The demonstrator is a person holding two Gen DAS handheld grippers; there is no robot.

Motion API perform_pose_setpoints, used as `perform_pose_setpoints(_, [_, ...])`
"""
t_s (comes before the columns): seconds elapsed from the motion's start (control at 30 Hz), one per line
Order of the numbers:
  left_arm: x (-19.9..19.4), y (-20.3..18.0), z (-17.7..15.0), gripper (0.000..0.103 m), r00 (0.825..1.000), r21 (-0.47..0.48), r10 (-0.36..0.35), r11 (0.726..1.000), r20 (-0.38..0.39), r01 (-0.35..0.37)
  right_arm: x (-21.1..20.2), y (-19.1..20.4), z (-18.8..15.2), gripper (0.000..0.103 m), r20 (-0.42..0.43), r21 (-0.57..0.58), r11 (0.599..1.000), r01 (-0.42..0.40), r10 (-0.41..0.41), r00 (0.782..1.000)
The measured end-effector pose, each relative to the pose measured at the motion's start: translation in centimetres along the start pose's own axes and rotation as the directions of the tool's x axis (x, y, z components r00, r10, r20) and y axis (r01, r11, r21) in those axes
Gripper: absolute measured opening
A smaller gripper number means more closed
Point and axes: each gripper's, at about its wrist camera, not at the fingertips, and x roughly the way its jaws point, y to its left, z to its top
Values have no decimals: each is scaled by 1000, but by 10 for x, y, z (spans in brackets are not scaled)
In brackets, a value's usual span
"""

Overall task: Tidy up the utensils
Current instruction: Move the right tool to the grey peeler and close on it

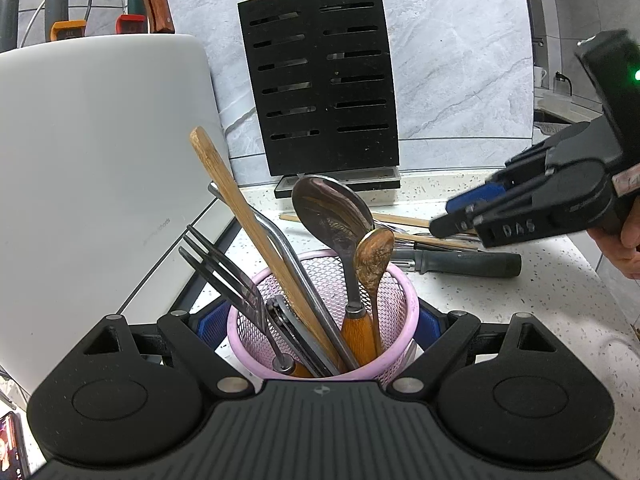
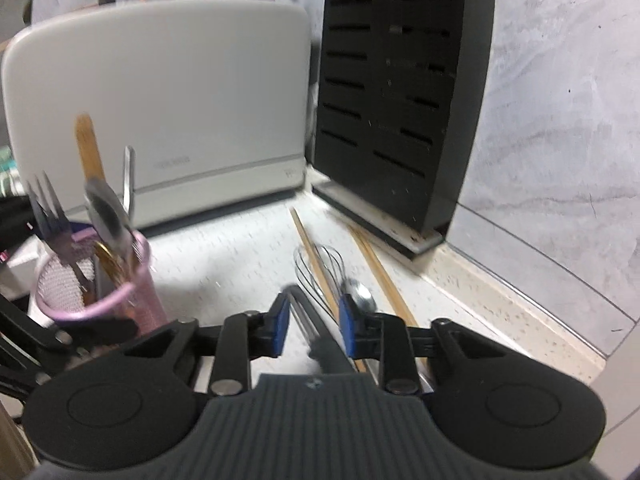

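- The left gripper (image 1: 322,320) was clenched around the pink mesh cup (image 1: 394,308), its blue pads pressed to the cup's sides at about nine and three o'clock, apparently to keep the cup from tipping while more pieces went in.
- The cup already held a large metal spoon (image 1: 332,208), a small wooden spoon (image 1: 374,252), a wooden spatula (image 1: 224,196) and a dark fork (image 1: 224,276), all leaning toward twelve o'clock with handles down. That suggested sorting was well along.
- The right gripper (image 2: 314,324) came in low over the speckled counter (image 2: 224,256), seen at three o'clock in the left wrist view, aimed at the loose pile.
- Its jaws stood partly apart and released. A dark-handled tool (image 2: 320,332) lay between the blue pads, yet neither pad visibly pressed on it. Blur made the exact gap hard to judge.
- The remaining pieces lay at twelve o'clock from the right gripper: a wire whisk (image 2: 320,268), a metal spoon (image 2: 362,294) and wooden chopsticks (image 2: 308,248), crossing one another just beside the black knife block (image 2: 400,100).
- The block stood against the wall next to the white cutting board (image 2: 160,92), both well clear of the pile.
- My guess was that the dark-handled tool was the next pick. Overlapping chopsticks might be dragged along.
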Motion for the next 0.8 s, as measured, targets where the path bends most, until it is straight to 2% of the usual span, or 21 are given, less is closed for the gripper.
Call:
perform_pose_setpoints(0.2, [0,0,0,102,1000,0,2,1000,0,-2,9,7,-10,16,-82,-103,994,21,-29,996])
perform_pose_setpoints(0.43, [0,0,0,103,1000,1,0,1000,0,0,24,15,-15,16,-89,-214,977,19,-38,995])
perform_pose_setpoints(0.8, [0,0,0,103,1000,0,1,1000,0,-1,43,10,-19,17,-119,-231,973,14,-43,992])
